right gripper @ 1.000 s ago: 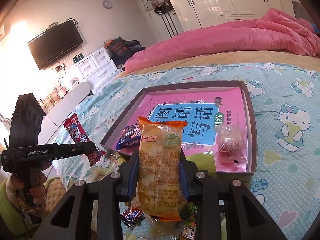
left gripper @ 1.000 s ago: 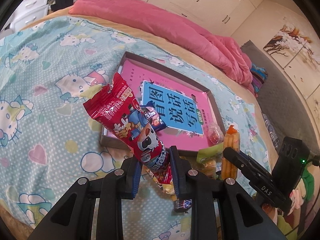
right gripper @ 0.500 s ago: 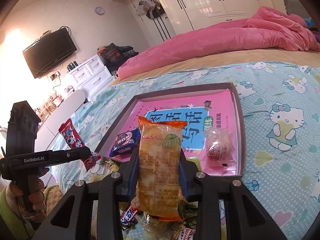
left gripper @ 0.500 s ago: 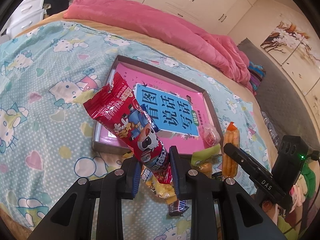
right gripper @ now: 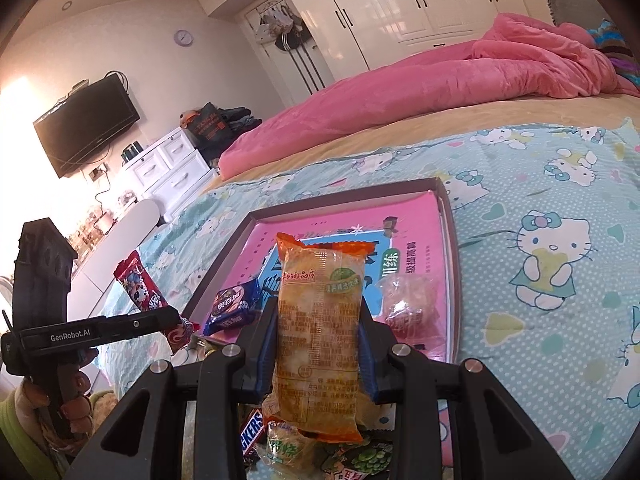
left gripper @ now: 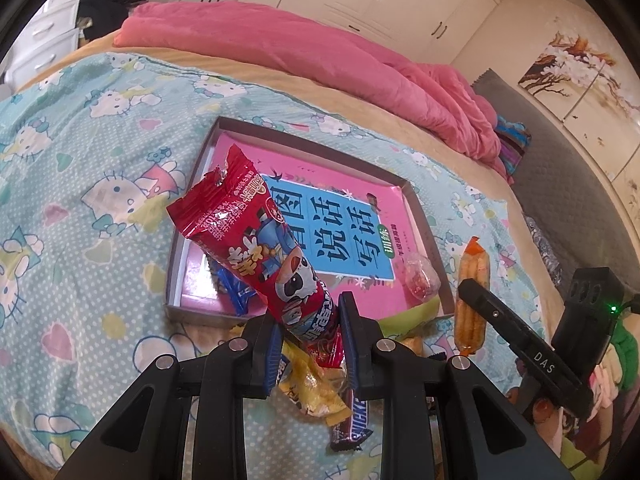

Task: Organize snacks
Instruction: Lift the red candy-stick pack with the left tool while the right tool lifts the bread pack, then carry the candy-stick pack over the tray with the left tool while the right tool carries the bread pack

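Note:
My left gripper (left gripper: 308, 320) is shut on the lower end of a red snack packet (left gripper: 256, 240), which sticks up and leans left over the tray's near corner. My right gripper (right gripper: 318, 336) is shut on an upright orange packet (right gripper: 320, 320) held in front of the tray. The shallow grey tray (right gripper: 450, 240) lies on the bed with a pink and blue book inside. A blue packet (right gripper: 234, 306) rests in the tray's near left part and a clear-wrapped red candy (right gripper: 408, 300) in its near right part. In the right wrist view the left gripper (right gripper: 172, 320) appears at the left with the red packet (right gripper: 140, 292).
Loose snacks lie on the Hello Kitty sheet below the grippers: a Snickers bar (left gripper: 354, 424), a yellow packet (left gripper: 308, 388) and a green packet (right gripper: 288, 448). A pink duvet (left gripper: 320, 52) is bunched beyond the tray. A person's hand (right gripper: 68, 400) holds the left gripper.
Both grippers have drifted a little with their packets still gripped. The tray now sits slightly farther left in the left wrist view. Nothing was let go.

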Available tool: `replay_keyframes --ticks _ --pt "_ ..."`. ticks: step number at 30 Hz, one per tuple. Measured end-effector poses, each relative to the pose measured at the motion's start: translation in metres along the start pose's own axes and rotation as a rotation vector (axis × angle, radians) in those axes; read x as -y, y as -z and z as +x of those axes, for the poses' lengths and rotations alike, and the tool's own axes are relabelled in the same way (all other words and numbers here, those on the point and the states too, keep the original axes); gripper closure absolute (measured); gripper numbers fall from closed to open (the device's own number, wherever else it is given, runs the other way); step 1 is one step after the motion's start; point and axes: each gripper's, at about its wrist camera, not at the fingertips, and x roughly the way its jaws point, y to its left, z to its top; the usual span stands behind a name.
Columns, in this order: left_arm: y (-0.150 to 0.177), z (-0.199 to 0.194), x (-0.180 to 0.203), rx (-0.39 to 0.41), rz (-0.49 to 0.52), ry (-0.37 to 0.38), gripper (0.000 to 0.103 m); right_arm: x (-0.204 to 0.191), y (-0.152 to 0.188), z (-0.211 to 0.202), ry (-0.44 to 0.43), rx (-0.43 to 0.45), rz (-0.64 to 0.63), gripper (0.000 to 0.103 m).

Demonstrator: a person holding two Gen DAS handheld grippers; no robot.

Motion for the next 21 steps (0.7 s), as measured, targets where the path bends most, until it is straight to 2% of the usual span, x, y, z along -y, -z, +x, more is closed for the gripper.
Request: replay_keyframes --ticks 12,21 --pt "-0.004 0.011 0.007 0.007 0.027 -0.027 0.076 0.012 -0.006 -0.003 0.042 0.035 0.037 0.068" --pt "-0.005 0.024 0.014 -0.006 0.056 -0.044 0.076 0.029 -0.012 -0.012 0.149 0.075 0.051 0.068"
